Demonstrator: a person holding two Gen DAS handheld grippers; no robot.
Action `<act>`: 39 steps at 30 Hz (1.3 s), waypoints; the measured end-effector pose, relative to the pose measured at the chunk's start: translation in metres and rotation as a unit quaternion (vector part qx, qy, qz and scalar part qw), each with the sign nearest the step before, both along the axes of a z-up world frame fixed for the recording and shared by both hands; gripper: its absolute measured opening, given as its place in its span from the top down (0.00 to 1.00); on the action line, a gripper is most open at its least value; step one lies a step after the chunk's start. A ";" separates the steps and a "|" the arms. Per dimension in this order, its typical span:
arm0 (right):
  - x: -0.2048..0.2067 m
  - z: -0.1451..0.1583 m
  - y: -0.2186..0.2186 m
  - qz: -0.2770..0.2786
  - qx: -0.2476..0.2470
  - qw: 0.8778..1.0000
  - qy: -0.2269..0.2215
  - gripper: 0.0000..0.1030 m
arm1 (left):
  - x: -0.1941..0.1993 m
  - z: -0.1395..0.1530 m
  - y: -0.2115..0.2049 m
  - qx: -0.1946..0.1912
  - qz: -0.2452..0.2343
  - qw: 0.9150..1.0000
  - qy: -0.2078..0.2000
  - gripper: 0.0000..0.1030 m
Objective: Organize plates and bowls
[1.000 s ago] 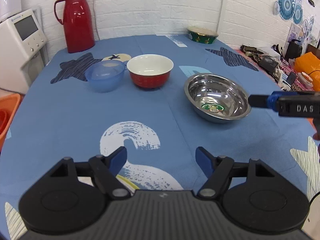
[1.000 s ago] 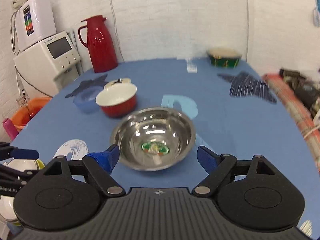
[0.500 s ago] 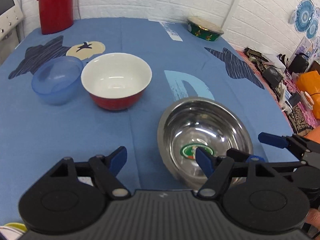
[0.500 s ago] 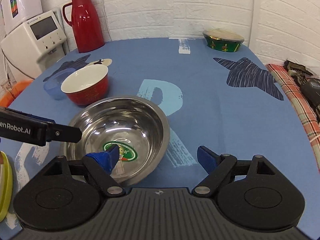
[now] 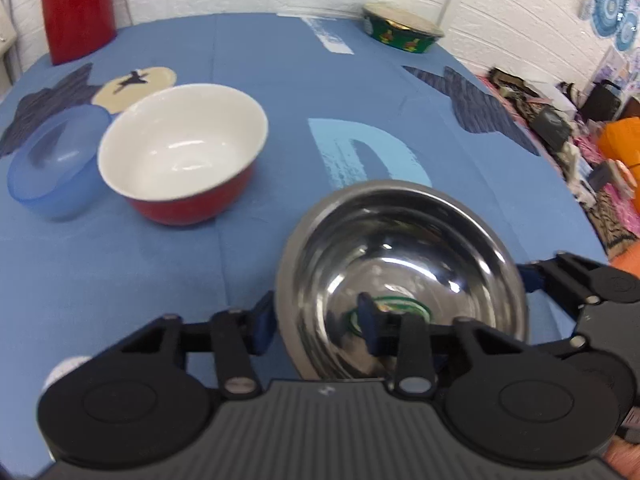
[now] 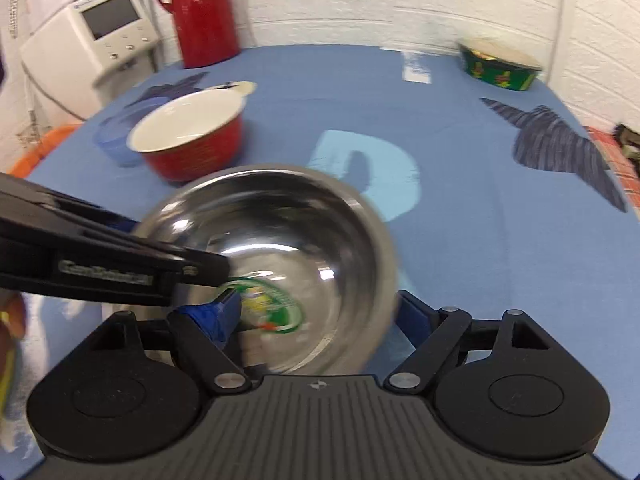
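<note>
The steel bowl (image 5: 404,256) with a green sticker inside sits on the blue tablecloth (image 5: 120,280), close in front of both cameras. My left gripper (image 5: 316,324) is open but narrowed. It straddles the bowl's left rim, with one finger outside and one inside. My right gripper (image 6: 320,314) stands open across the steel bowl's (image 6: 280,240) right rim, its left fingertip over the sticker. The left gripper's arm (image 6: 100,268) reaches into the bowl from the left. Behind are a red bowl with a white inside (image 5: 180,152) and a translucent blue bowl (image 5: 56,164).
A red thermos (image 5: 76,4) stands at the back left, and a green patterned bowl (image 5: 400,34) at the back right. A white appliance (image 6: 96,36) is off the table's left side. Clutter lies past the right edge (image 5: 560,128).
Both grippers have moved forward onto the steel bowl, which now fills the near view. The left fingers have drawn closer together around its rim. The right fingers keep their wide gap.
</note>
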State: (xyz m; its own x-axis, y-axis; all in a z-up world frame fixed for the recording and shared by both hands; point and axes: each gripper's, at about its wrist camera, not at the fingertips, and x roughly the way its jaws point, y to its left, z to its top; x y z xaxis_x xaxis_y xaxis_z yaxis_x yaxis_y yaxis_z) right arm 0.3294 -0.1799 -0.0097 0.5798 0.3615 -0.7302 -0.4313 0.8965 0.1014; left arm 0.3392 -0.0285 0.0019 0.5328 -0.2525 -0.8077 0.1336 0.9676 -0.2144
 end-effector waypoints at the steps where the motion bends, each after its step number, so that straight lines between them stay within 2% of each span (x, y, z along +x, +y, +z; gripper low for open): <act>1: -0.005 0.001 0.007 -0.001 -0.005 1.000 0.002 0.32 | -0.004 0.000 0.000 0.003 0.000 1.000 0.001 0.71; 3: -0.020 0.007 0.012 0.001 -0.013 1.000 -0.012 0.30 | -0.014 0.001 0.002 0.007 -0.003 1.000 0.003 0.71; 6: -0.043 0.016 0.014 0.004 -0.011 1.000 -0.014 0.30 | -0.033 0.005 0.009 -0.010 -0.008 1.000 0.011 0.71; 11: -0.092 0.027 0.021 0.012 -0.027 0.999 -0.032 0.29 | -0.082 0.016 0.010 -0.003 -0.030 1.000 0.002 0.71; 17: -0.141 0.019 0.026 0.006 -0.029 0.999 -0.042 0.29 | -0.132 0.011 0.009 0.015 -0.040 0.999 -0.008 0.70; 26: -0.167 0.002 0.017 -0.018 -0.009 1.000 -0.018 0.29 | -0.158 -0.004 -0.002 0.021 -0.060 0.998 -0.007 0.68; 29: -0.164 -0.005 0.019 -0.014 0.000 1.000 -0.009 0.28 | -0.159 -0.006 -0.006 0.030 -0.063 0.997 -0.015 0.55; 30: -0.163 -0.005 0.021 -0.014 -0.003 1.000 -0.010 0.28 | -0.159 -0.007 -0.006 0.029 -0.065 0.997 -0.014 0.48; 31: -0.166 -0.004 0.022 -0.011 -0.004 1.000 -0.009 0.29 | -0.159 -0.007 -0.006 0.025 -0.069 0.997 -0.013 0.35; 35: -0.173 0.000 0.011 -0.020 -0.013 1.000 -0.012 0.30 | -0.164 0.003 -0.005 0.029 -0.066 0.997 -0.042 0.33; 39: -0.186 0.014 -0.018 -0.055 -0.002 0.998 -0.025 0.30 | -0.164 0.019 0.005 0.033 -0.049 0.996 -0.072 0.30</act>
State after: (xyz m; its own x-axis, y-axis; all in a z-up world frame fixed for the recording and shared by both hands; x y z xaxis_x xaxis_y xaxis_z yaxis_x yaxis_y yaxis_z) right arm 0.1437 -0.1975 0.0038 0.6514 0.2917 -0.7004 -0.3353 0.9388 0.0791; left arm 0.1750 -0.0236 0.0205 0.6198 -0.2574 -0.7413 0.2525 0.9598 -0.1222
